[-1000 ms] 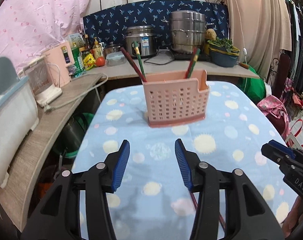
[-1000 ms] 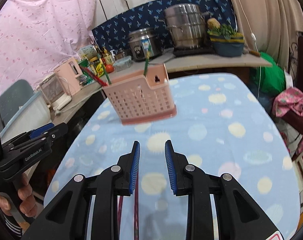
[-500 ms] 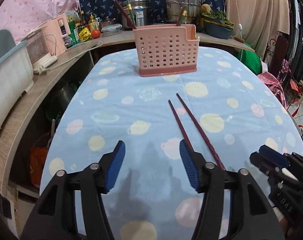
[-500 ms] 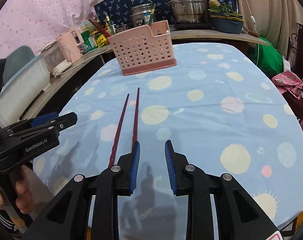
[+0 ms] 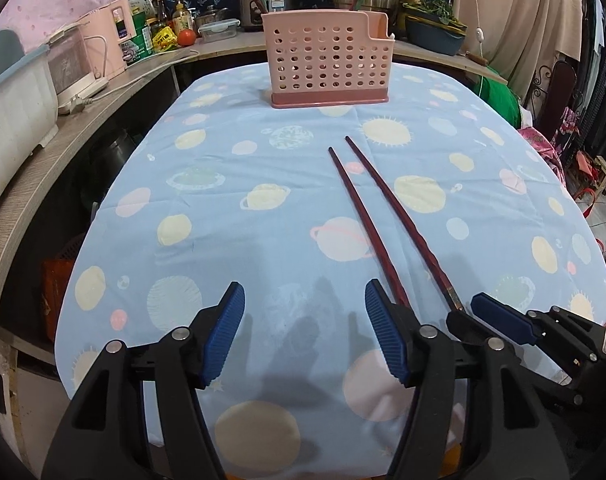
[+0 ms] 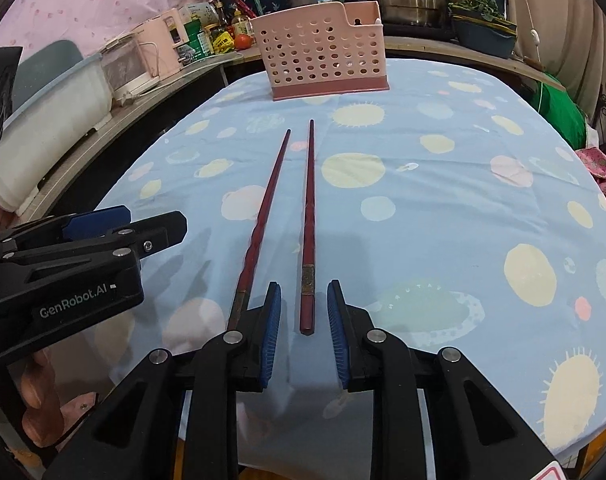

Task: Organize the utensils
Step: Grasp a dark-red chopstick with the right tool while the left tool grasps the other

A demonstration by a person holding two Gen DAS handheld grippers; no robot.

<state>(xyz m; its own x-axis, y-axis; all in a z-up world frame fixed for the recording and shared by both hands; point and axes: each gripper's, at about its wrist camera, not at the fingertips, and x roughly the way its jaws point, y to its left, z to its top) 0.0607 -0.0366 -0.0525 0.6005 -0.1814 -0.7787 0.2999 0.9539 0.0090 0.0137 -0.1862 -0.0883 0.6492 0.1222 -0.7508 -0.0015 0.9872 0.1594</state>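
Chopsticks (image 6: pixel 307 216): light, stiff, slick; grip thick butt, lower centre | right tool (image 6: pixel 304 320): narrowing, straddled one, unclamped | left tool (image 5: pixel 305 332): widening, empty.

Tablecloth (image 5: pixel 223 208) is light blue with pale yellow suns, pink and cream planets all over it. Two chopsticks (image 6: pixel 309 216) are dark red, with a little gold band near the thick end. The basket (image 5: pixel 327 60) is salmon pink with a darker pink base. Both grippers are black with ribbed blue pads (image 6: pixel 271 336).
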